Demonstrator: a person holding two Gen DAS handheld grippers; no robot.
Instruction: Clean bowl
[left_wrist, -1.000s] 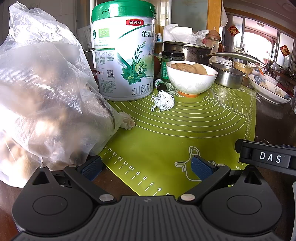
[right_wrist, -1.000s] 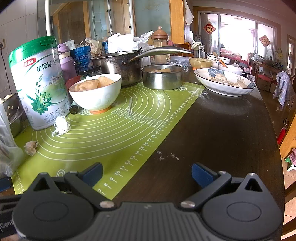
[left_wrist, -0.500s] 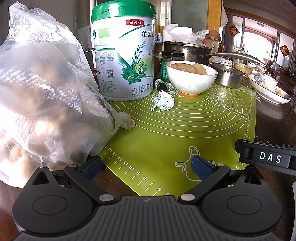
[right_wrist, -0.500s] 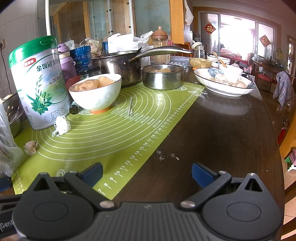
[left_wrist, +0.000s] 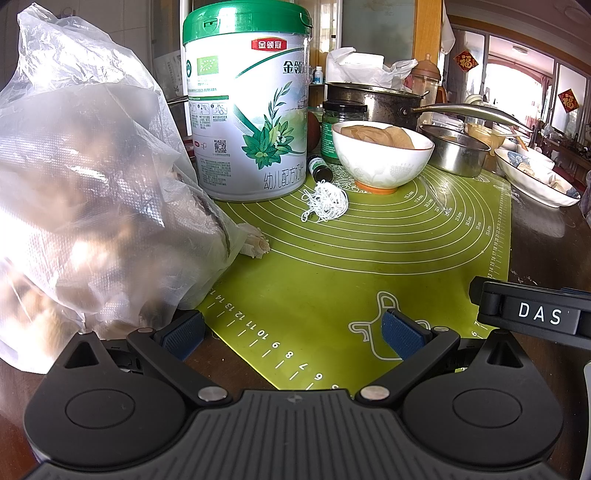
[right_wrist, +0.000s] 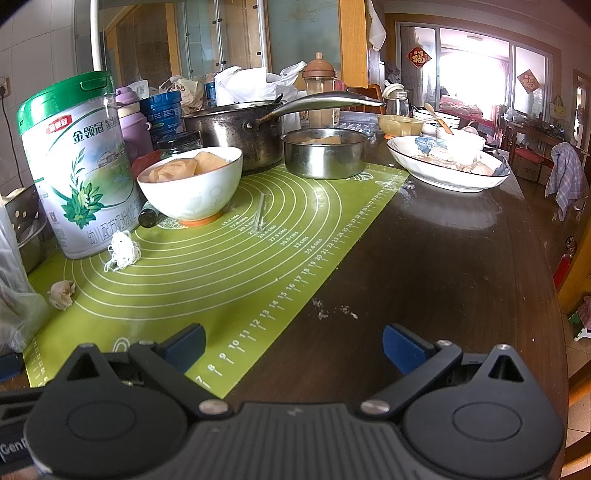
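The white bowl (left_wrist: 382, 157) stands upright on an orange foot ring at the far end of the green silicone baking mat (left_wrist: 369, 266), and it holds tan, folded pieces that look like dough or wrappers. Nothing touches it yet, so cleaning has not begun; by my reading the contents must come out first.

Close around it sit a small dark vial (left_wrist: 318, 168) lying just beside its base, a loose tangle of white string (left_wrist: 325, 201) in front, a tall green-lidded formula tin (left_wrist: 247, 99) to one side, and a steel dish (right_wrist: 325, 153) and a worn saucepan (right_wrist: 236, 136) with a long handle behind. A bulging plastic bag (left_wrist: 88, 192) crowds the near left of the mat, and a shallow patterned plate (right_wrist: 448, 166) rests on the dark desk (right_wrist: 443, 266).

The left hand-held gripper (left_wrist: 291, 334) and right hand-held gripper (right_wrist: 293, 345) both hang low at the near edge, well apart from the bowl, jaws spread wide and holding nothing.

The risks are mostly of crowding. A reach toward the bowl could snag the string or roll the vial. A pinch on the thin rim of a loaded bowl may tip it and spill the contents, and the saucepan handle overhangs the space behind.
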